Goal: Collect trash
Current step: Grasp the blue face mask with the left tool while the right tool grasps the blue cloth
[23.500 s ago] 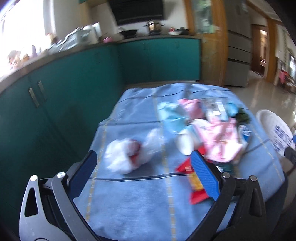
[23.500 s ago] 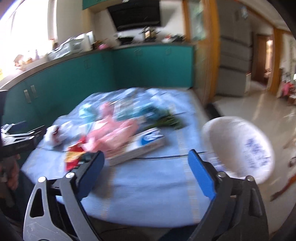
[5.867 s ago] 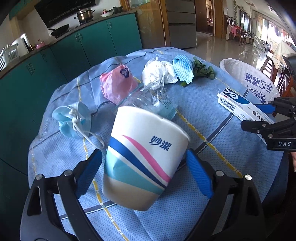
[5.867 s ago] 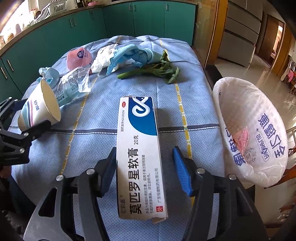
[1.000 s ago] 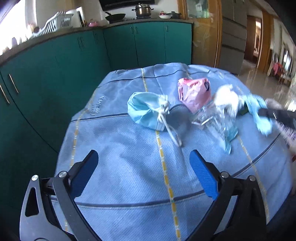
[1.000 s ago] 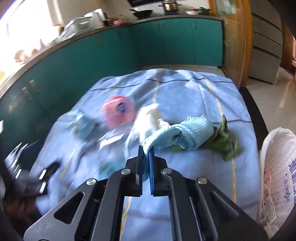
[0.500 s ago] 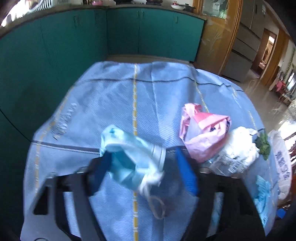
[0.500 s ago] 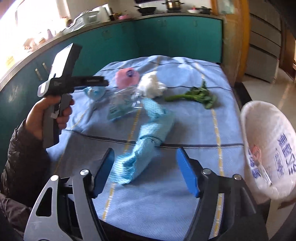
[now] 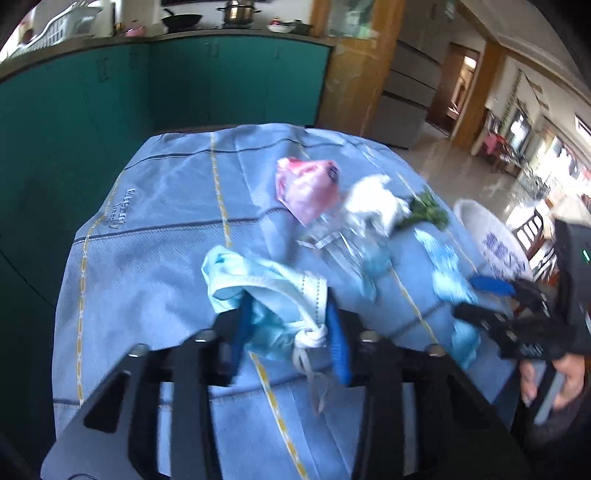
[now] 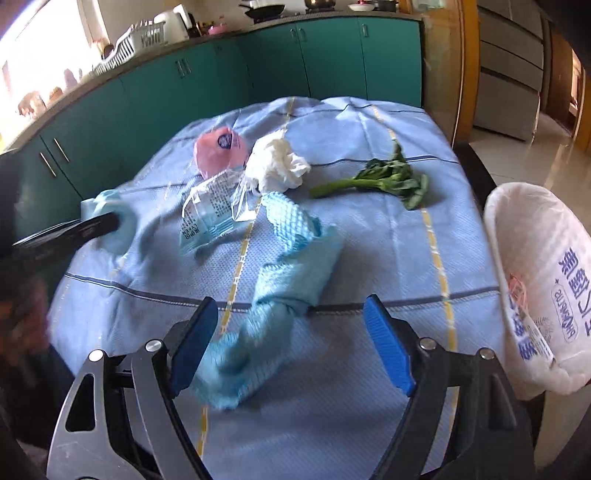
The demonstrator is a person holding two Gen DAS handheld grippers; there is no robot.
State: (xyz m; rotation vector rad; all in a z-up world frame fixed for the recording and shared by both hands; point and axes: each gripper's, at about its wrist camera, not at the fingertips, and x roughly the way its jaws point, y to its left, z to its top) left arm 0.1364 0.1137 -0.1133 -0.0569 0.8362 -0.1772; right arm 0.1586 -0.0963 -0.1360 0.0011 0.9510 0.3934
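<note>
Since half a second ago your left gripper [image 9: 291, 325] has clamped the blue face mask [image 9: 258, 284], lifting it; your right gripper [image 10: 291, 343] hangs wide open over the blue cloth [image 10: 288, 273]. Left of the trash bag [image 10: 535, 280], pink wrapper [image 10: 221, 147], tissue [image 10: 277, 166], clear packet [image 10: 210, 218] and greens [image 10: 384, 179] remain.

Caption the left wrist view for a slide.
Left claw shut on a blue face mask above the blue tablecloth.

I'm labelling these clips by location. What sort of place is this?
Most likely a home kitchen-dining area: teal cabinets under a counter, a pot and wok on the stove, a dish rack, and a cloth-covered table.
</note>
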